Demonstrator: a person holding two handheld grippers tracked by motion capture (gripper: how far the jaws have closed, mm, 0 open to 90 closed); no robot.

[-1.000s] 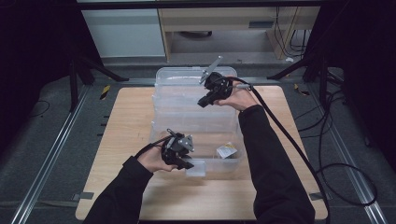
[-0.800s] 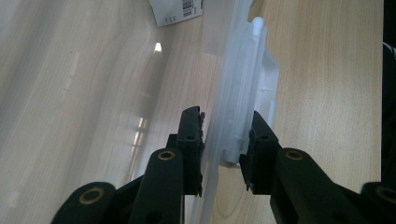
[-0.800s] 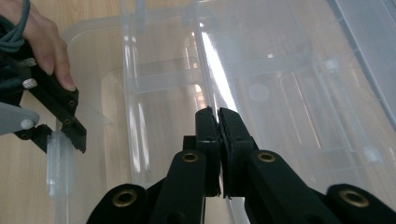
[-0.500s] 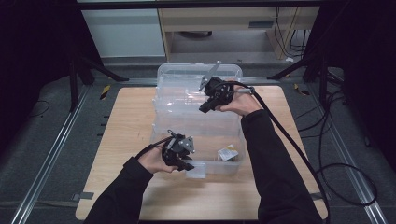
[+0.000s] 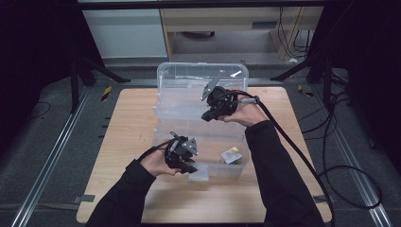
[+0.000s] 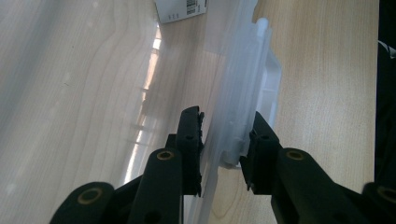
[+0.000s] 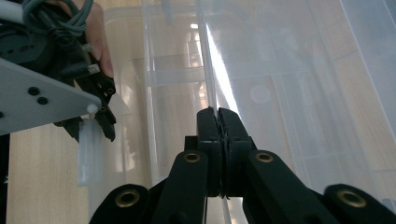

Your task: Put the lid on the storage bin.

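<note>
We pinch the box's near rim (image 6: 233, 121) with the left gripper (image 5: 188, 166) to steady it; the right gripper (image 7: 218, 122), pressed together, clamps the thin lid edge (image 7: 212, 70) ahead.

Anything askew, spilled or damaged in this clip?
Nothing spilled or visibly damaged. The clear plastic storage box sits on the wooden table with its lid tipped up; the right gripper pinches a thin clear edge, and the left gripper straddles the box's front latch.
</note>
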